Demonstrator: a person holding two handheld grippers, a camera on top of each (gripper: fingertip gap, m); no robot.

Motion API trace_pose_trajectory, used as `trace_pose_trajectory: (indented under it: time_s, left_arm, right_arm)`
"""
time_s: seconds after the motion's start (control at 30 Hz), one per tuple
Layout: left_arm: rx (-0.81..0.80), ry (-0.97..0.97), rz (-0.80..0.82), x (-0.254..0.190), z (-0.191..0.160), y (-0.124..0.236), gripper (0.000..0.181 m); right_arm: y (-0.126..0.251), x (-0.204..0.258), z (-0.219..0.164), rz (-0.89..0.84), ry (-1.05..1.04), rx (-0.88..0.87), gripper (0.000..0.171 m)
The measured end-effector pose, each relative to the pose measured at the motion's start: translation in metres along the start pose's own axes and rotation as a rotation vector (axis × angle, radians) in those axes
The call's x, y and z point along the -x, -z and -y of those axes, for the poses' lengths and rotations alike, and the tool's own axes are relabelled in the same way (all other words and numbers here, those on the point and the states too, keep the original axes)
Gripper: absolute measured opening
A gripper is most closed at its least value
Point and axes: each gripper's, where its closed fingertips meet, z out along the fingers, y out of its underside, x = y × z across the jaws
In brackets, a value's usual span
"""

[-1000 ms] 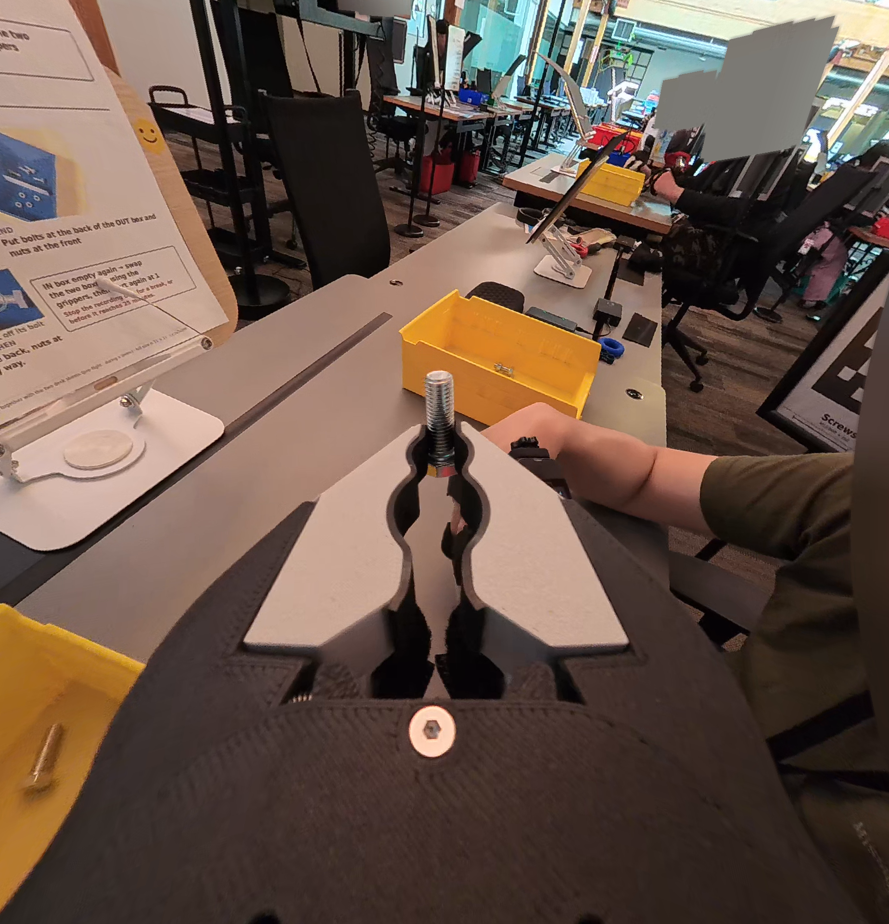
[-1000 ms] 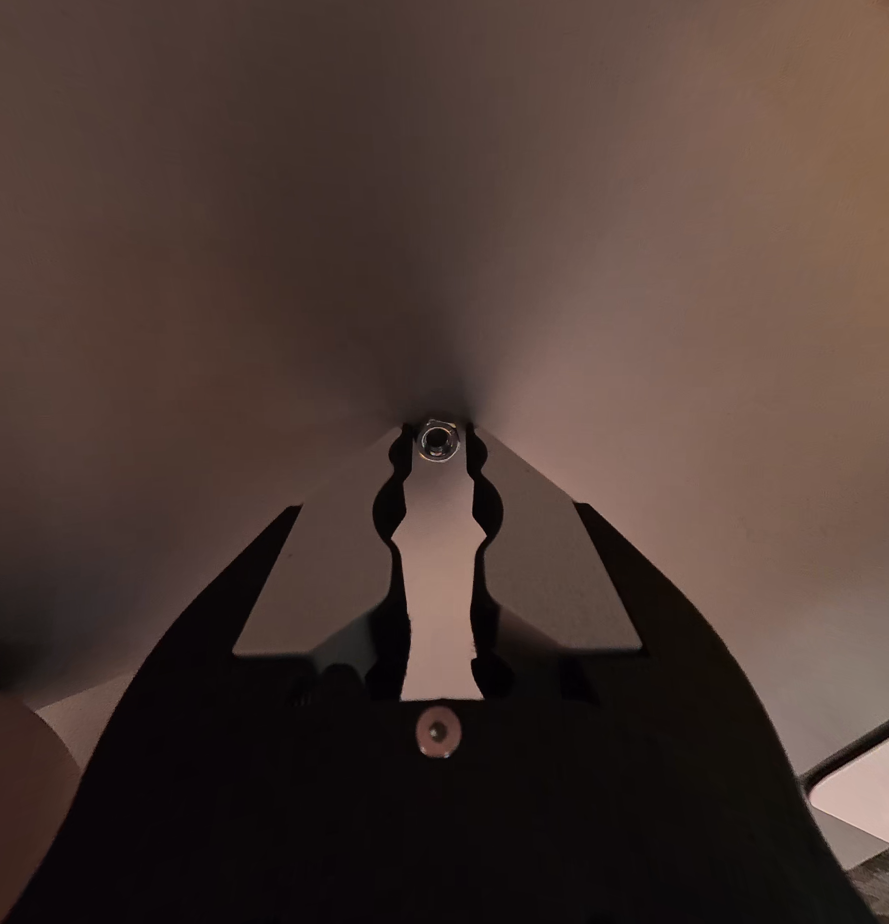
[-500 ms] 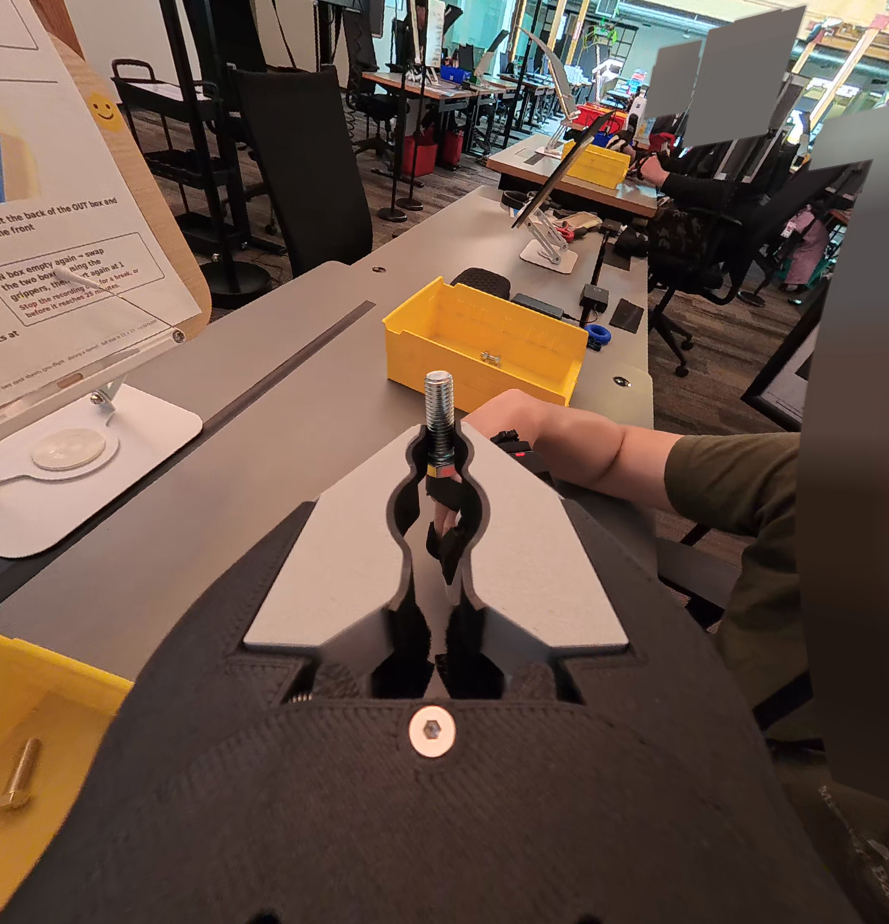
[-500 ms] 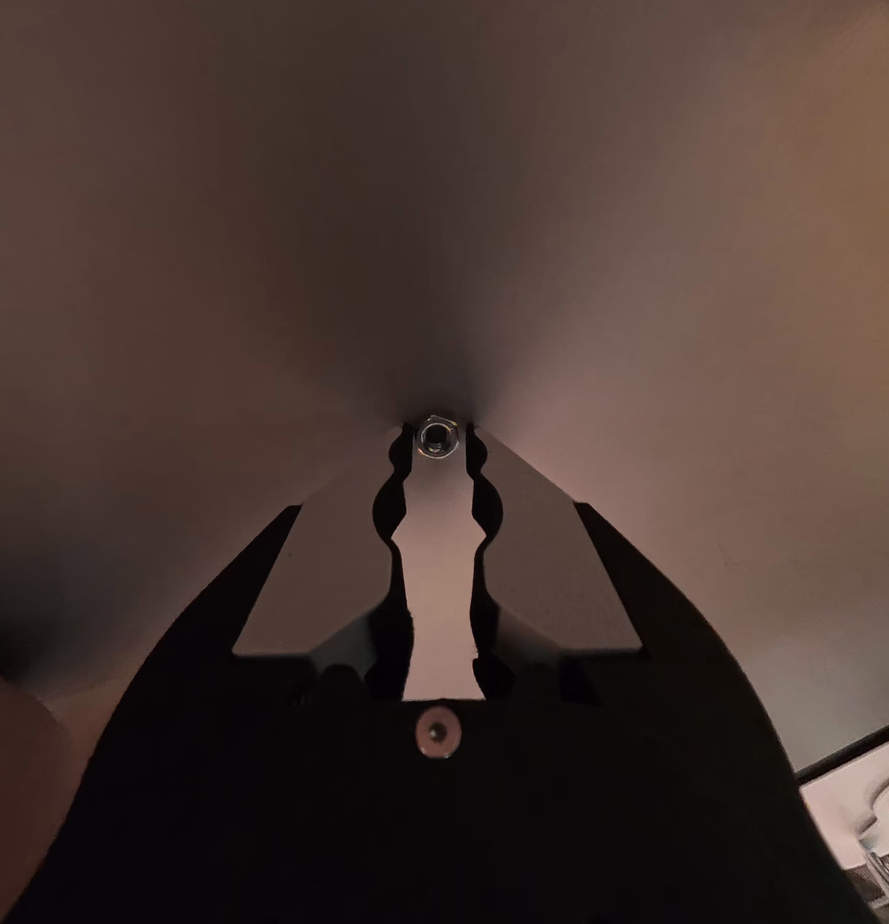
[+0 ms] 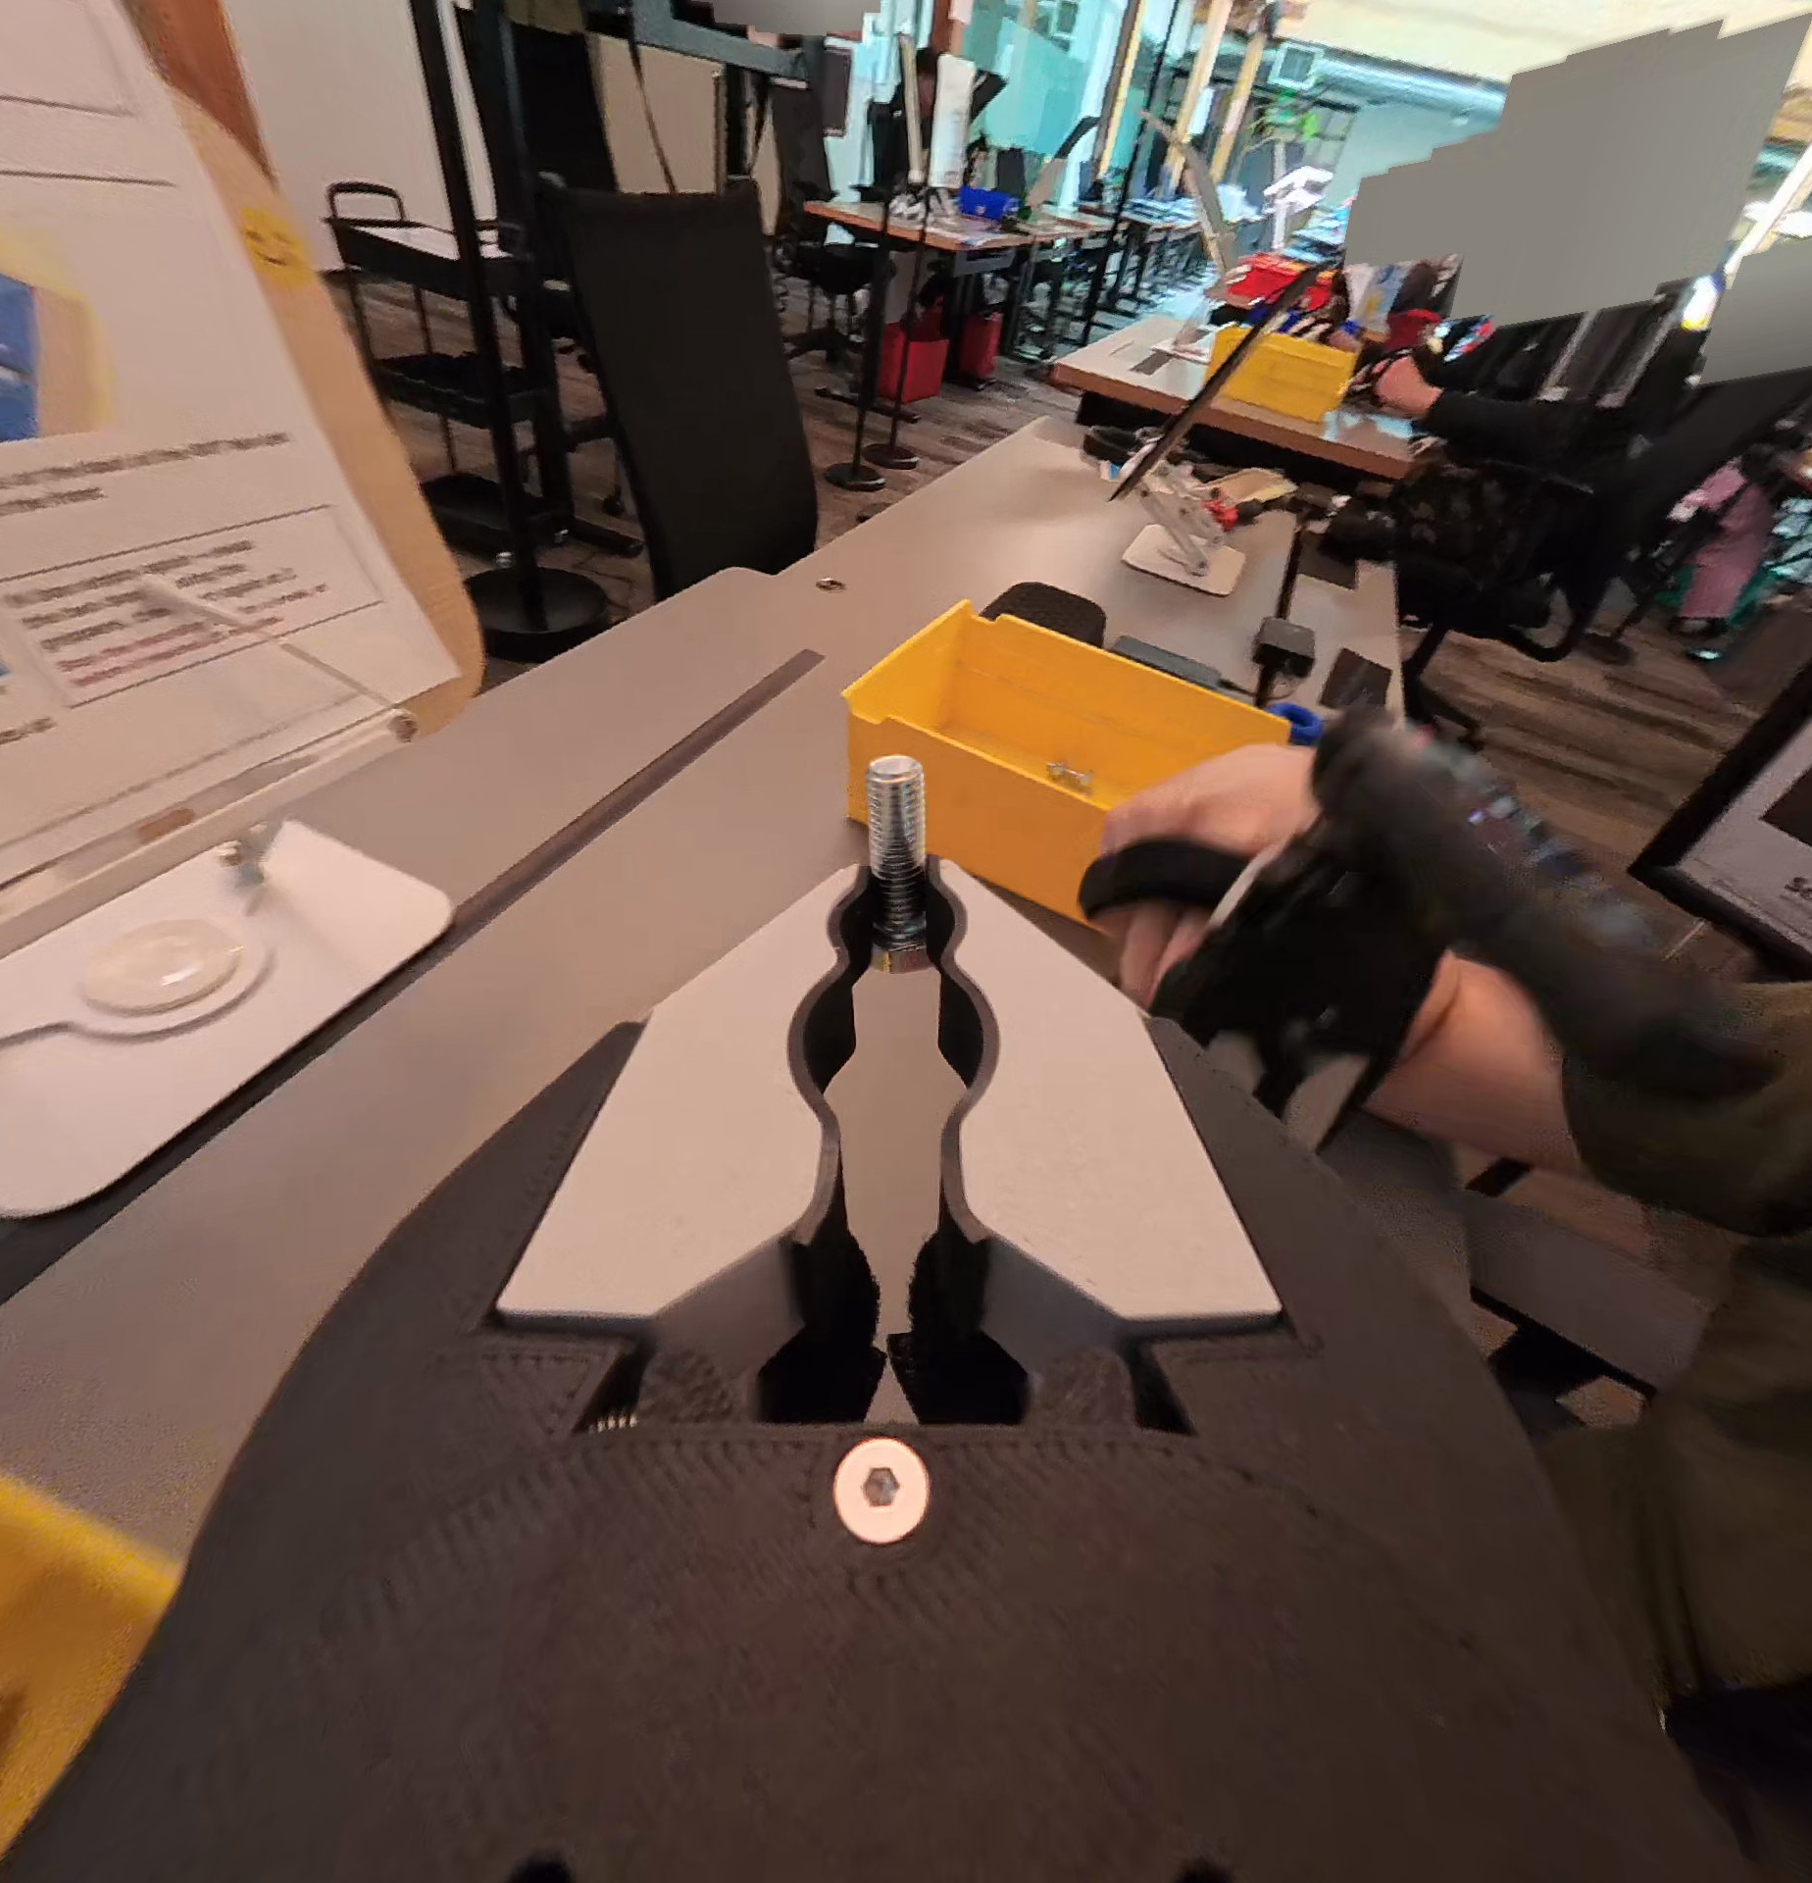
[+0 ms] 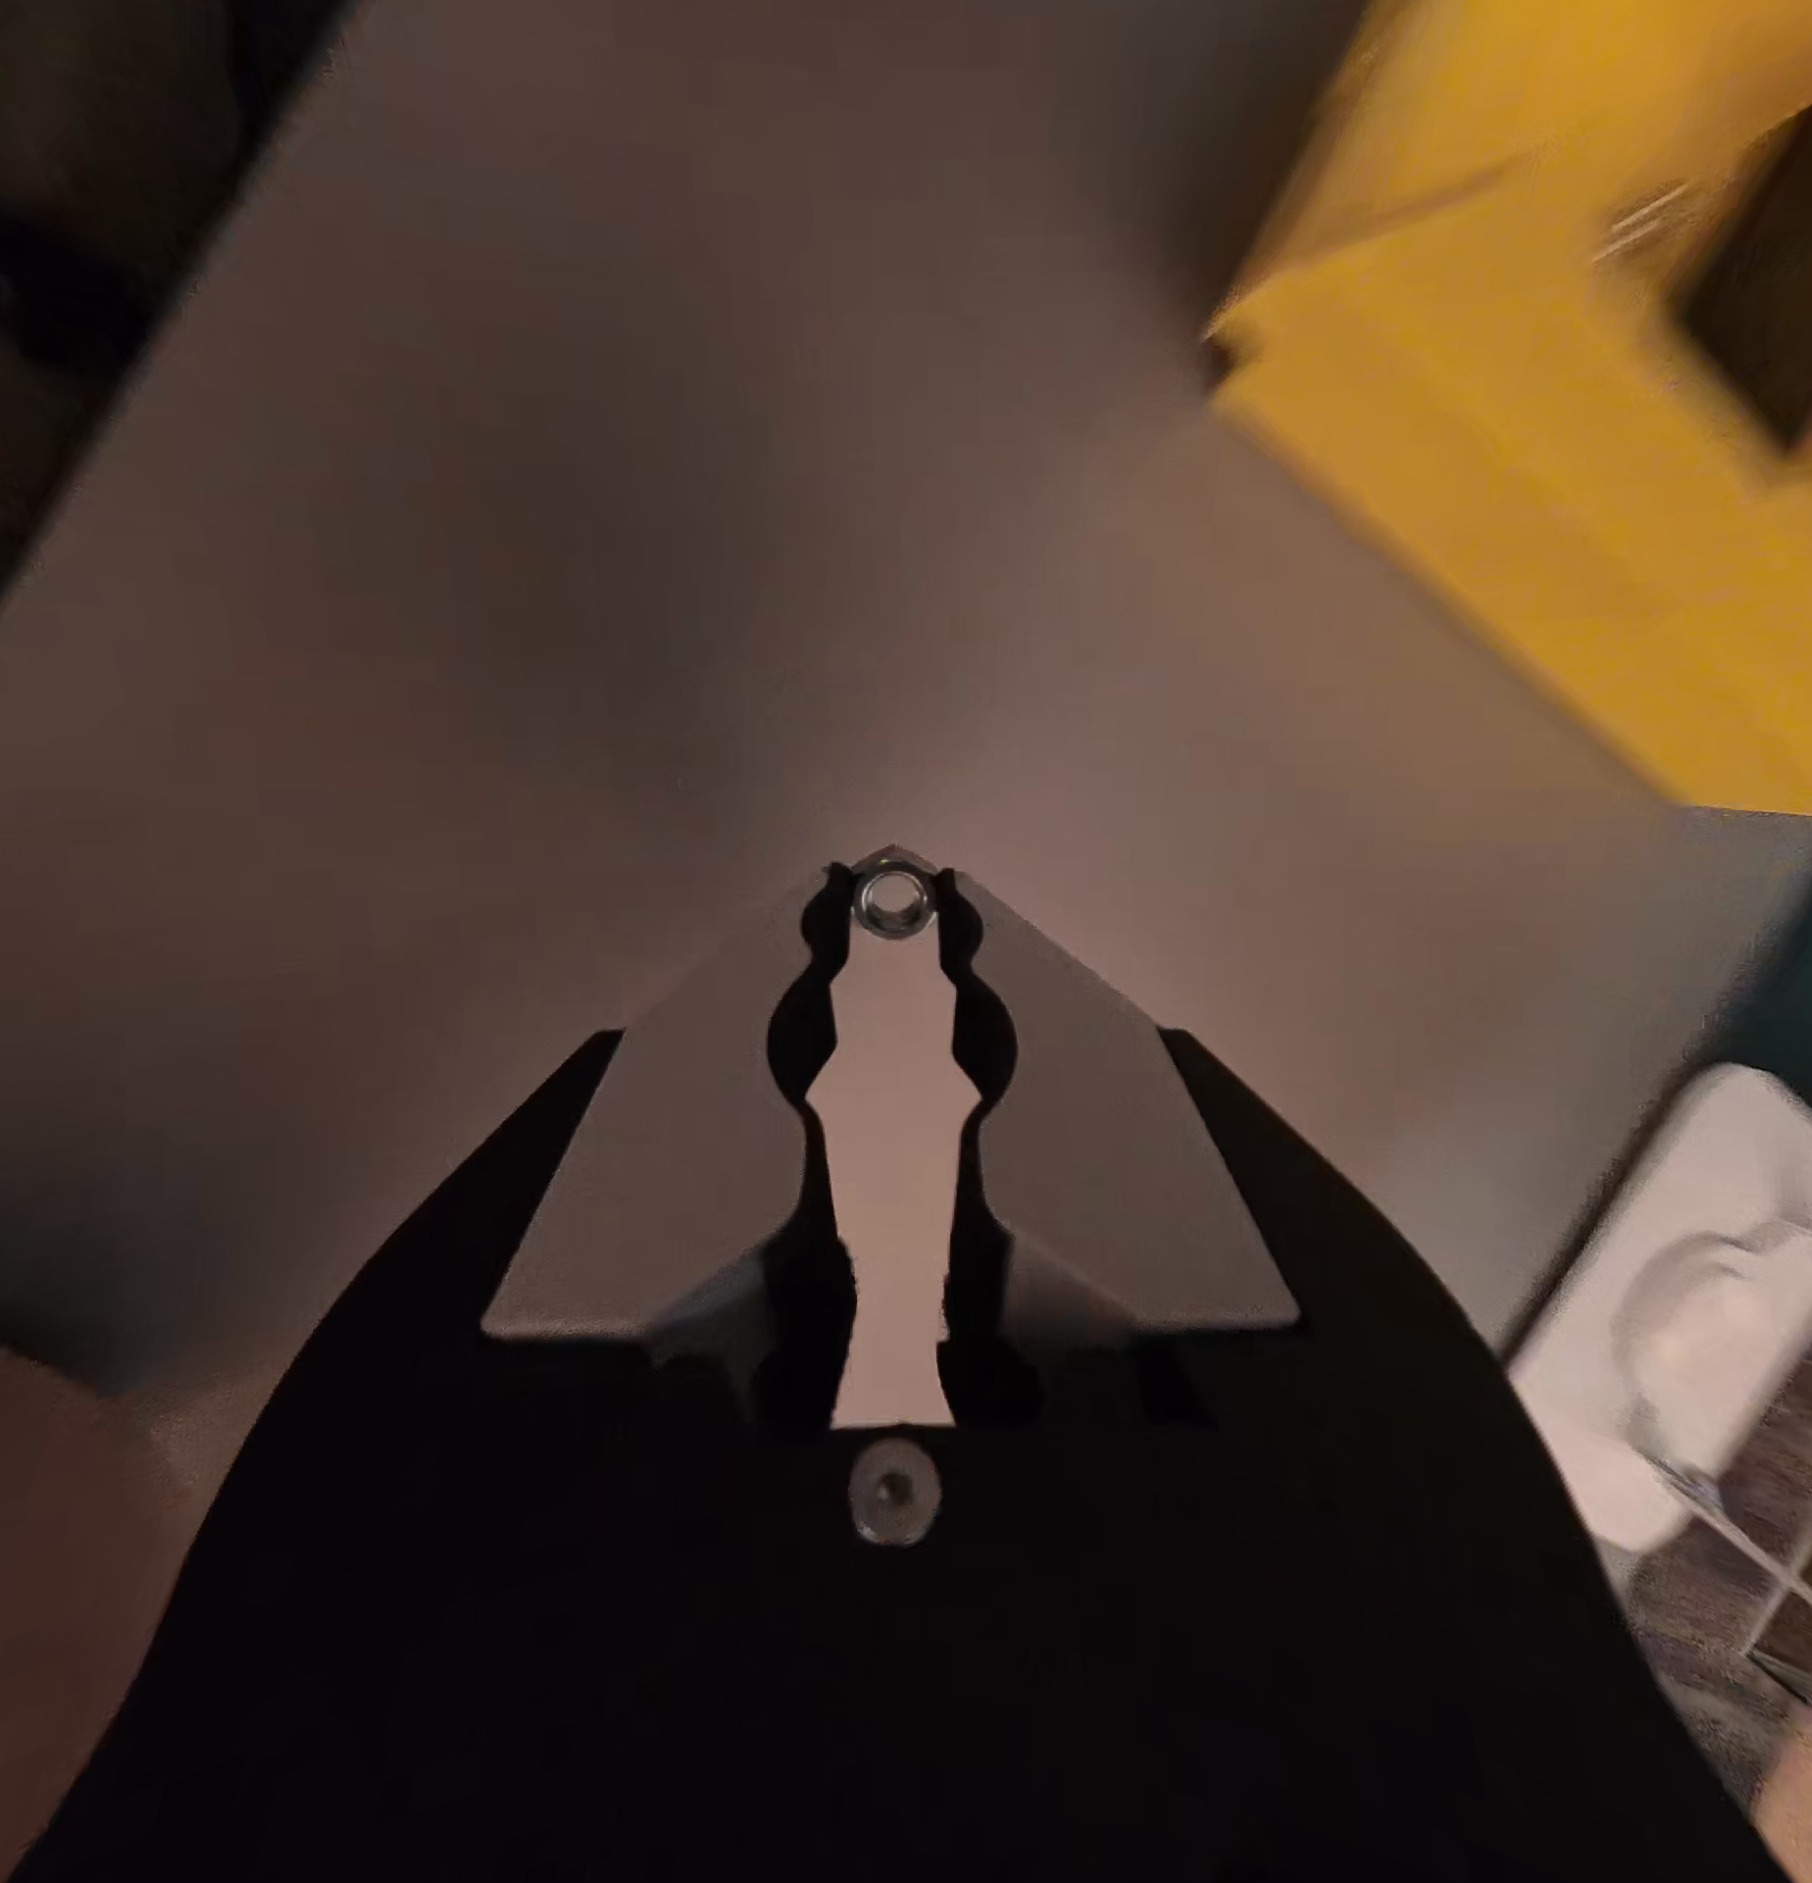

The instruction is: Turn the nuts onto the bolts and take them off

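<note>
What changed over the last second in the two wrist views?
The right gripper lifted off the table with the nut pinched between its fingers; its view now takes in a yellow bin. In the left wrist view the person's hand rose to beside the bolt. Unchanged: the left gripper holds the bolt upright, no nut on it.

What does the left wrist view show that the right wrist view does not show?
Only the left wrist view shows the bolt, upright in the shut jaws of the left gripper, and the person's hand on the other tool. Only the right wrist view shows the nut, pinched at the tips of the right gripper. Both show the grey table and a yellow bin.
</note>
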Motion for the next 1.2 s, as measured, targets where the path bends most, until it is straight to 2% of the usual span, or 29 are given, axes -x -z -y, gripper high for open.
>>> trace_pose_trajectory:
  time_s: [0.07,0.17,0.27,0.33,0.43,0.5,0.57,0.7,1.2]
  left_arm:
    - [0.003,-0.013,-0.046,-0.007,-0.007,-0.027,0.007]
    - [0.028,-0.100,-0.032,-0.015,-0.038,-0.072,0.007]
    - [0.067,-0.188,0.010,-0.021,-0.083,-0.105,0.007]
    - [0.114,-0.244,0.031,-0.025,-0.119,-0.117,0.007]
    - [0.158,-0.327,0.047,-0.033,-0.165,-0.121,0.007]
    - [0.176,-0.377,0.057,-0.037,-0.185,-0.117,0.007]
    - [0.171,-0.406,0.049,-0.044,-0.194,-0.113,0.007]
    - [0.142,-0.463,0.004,-0.056,-0.198,-0.112,0.007]
    - [0.064,-0.577,-0.118,-0.088,-0.187,-0.103,0.007]
  right_arm:
    - [0.054,-0.019,0.017,-0.212,-0.044,-0.153,0.015]
    - [0.128,-0.047,0.008,-0.543,-0.162,-0.314,0.015]
    - [0.152,-0.049,-0.023,-0.641,-0.327,-0.347,0.015]
    - [0.140,-0.040,-0.039,-0.626,-0.351,-0.290,0.016]
    - [0.100,-0.022,-0.055,-0.507,-0.207,-0.117,0.016]
    - [0.071,-0.007,-0.055,-0.375,-0.140,-0.051,0.016]
    - [0.053,-0.005,-0.060,-0.328,-0.098,0.012,0.016]
    - [0.039,-0.004,-0.060,-0.280,-0.060,0.049,0.016]
    - [0.036,0.016,-0.040,-0.222,0.019,0.040,0.017]
